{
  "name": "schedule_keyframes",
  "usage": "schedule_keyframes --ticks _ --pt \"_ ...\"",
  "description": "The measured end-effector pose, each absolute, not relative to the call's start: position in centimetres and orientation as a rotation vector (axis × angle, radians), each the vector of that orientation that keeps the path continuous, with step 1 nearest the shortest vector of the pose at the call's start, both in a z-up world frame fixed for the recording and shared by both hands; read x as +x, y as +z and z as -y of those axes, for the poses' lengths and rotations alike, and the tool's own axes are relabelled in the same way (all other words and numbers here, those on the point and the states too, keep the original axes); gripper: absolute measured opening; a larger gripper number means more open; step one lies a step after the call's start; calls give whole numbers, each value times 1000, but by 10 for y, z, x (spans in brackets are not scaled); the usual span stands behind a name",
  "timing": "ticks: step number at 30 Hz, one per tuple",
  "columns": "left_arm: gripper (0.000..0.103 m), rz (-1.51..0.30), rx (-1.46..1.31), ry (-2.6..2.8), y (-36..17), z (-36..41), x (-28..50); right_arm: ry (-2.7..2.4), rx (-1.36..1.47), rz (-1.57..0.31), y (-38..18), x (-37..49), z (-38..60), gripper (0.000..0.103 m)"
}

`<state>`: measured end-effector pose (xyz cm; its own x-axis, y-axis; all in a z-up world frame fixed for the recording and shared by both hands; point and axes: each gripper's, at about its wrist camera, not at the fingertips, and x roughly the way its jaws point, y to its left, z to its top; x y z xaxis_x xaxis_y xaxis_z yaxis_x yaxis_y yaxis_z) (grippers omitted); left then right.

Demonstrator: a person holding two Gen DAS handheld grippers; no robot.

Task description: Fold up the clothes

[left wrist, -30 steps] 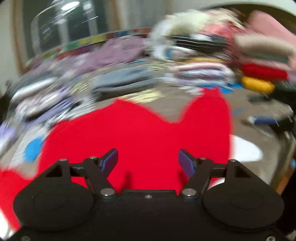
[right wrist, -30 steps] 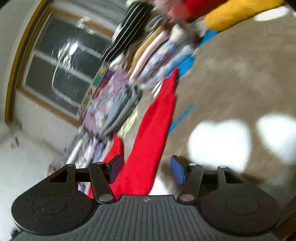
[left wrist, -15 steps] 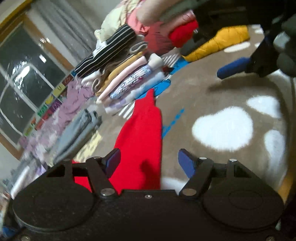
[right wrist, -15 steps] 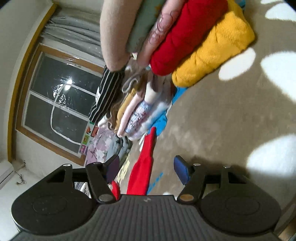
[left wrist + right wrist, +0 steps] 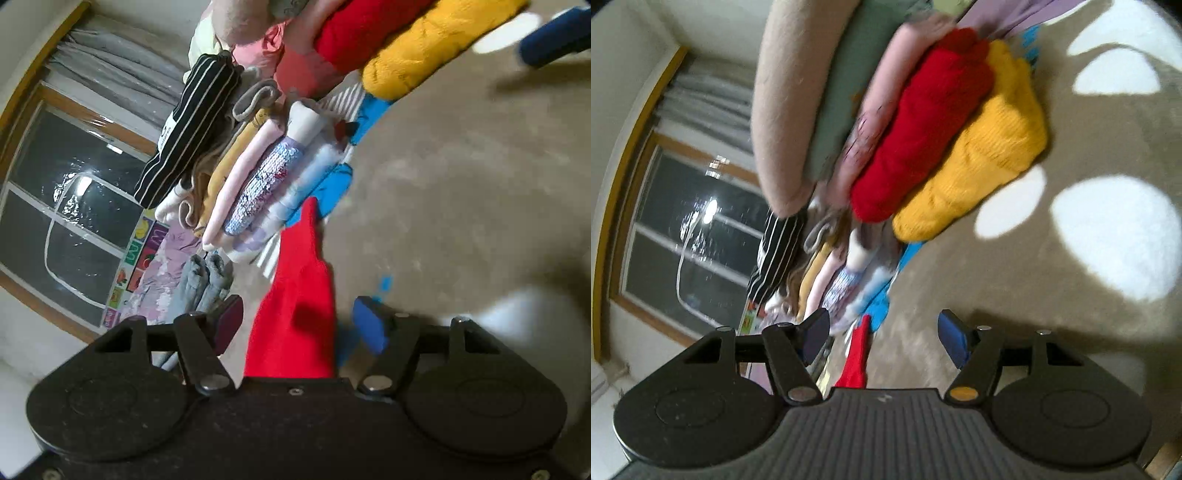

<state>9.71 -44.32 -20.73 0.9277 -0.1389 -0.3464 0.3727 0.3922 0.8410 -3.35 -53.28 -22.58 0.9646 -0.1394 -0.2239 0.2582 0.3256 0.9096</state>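
1. The left gripper [image 5: 297, 321] has its jaws apart and closing; a strip of the red garment [image 5: 295, 314] lies between them, the pads not pressing it.
2. In the left view the red garment runs from the 6 o'clock edge of the gap up toward 12 o'clock, narrowing to a point just beside a blue cloth [image 5: 334, 188].
3. At 11 o'clock sits a row of folded clothes [image 5: 255, 173], with a black-and-white striped piece [image 5: 188, 129] at its far side.
4. At 1 o'clock lie a yellow knit [image 5: 424, 48] and a red knit [image 5: 362, 33], stacked.
5. The right gripper [image 5: 881, 334] is spread, nothing pinched; the tip of the red garment shows at 6 o'clock between its jaws.
6. Everything rests on a tan carpet [image 5: 960, 277] with white patches [image 5: 1115, 236].
7. A dark window [image 5: 683, 240] stands at 9 o'clock.
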Motion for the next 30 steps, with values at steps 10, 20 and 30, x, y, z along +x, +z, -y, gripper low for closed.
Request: schedule_keyframes --ticks 10,20,30 --pt "57 -259 1170 -231 -213 478 134 -303 1241 -78 -233 -31 545 66" --pt "33 -387 1139 -201 -212 491 176 -310 1245 -70 -238 -40 542 66" --pt "4 -521 864 -342 -170 455 200 -267 1164 -65 -230 -36 530 66"
